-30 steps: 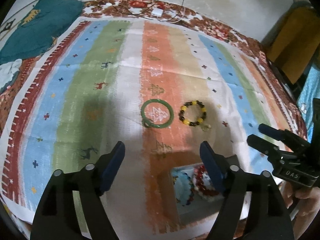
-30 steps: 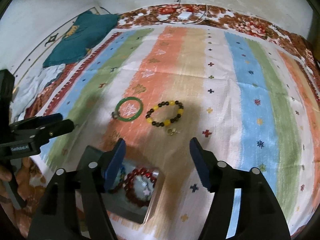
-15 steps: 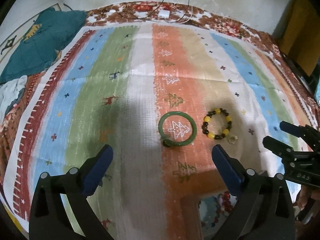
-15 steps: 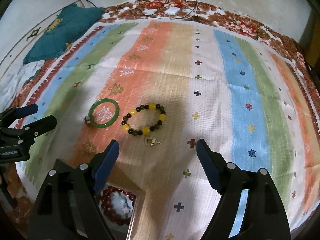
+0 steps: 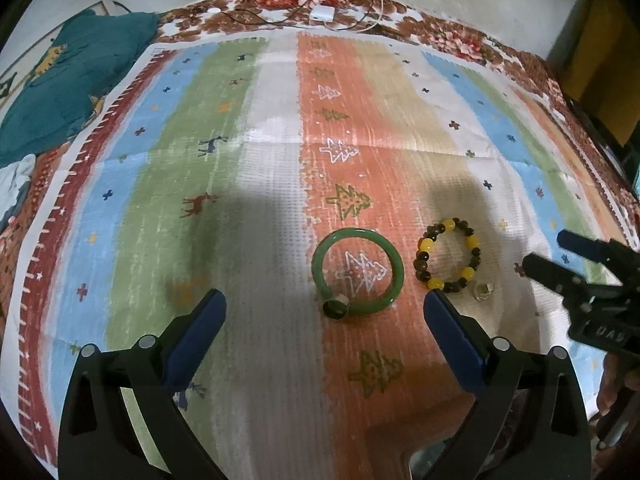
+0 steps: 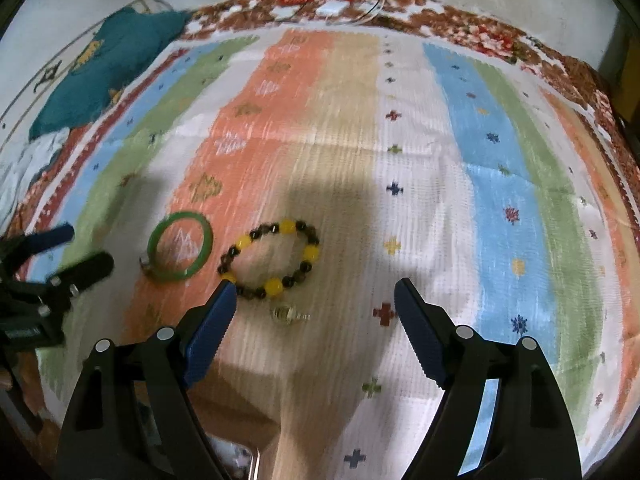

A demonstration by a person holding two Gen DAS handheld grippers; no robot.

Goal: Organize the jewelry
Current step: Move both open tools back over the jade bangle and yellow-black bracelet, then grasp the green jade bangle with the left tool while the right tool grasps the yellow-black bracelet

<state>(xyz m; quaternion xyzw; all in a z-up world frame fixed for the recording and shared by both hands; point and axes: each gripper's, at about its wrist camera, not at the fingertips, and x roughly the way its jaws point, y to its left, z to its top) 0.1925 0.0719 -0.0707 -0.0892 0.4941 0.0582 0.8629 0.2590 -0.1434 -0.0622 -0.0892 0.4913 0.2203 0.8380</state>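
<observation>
The green bangle (image 5: 357, 273) lies flat on the orange stripe of the striped cloth (image 5: 256, 208) over the bed, just ahead of the left tongs (image 5: 325, 309), whose jaws stand wide apart with nothing between them. Just beside it lies the beaded bracelet (image 6: 270, 258) of dark and yellow beads, with a small clear charm (image 6: 289, 314) near it; the right tongs (image 6: 314, 300) are also apart and empty above them. The bangle looks rigid, smooth and likely slippery and breakable, so pinch across its rim. The bracelet is probably limp and light; grip a few beads
</observation>
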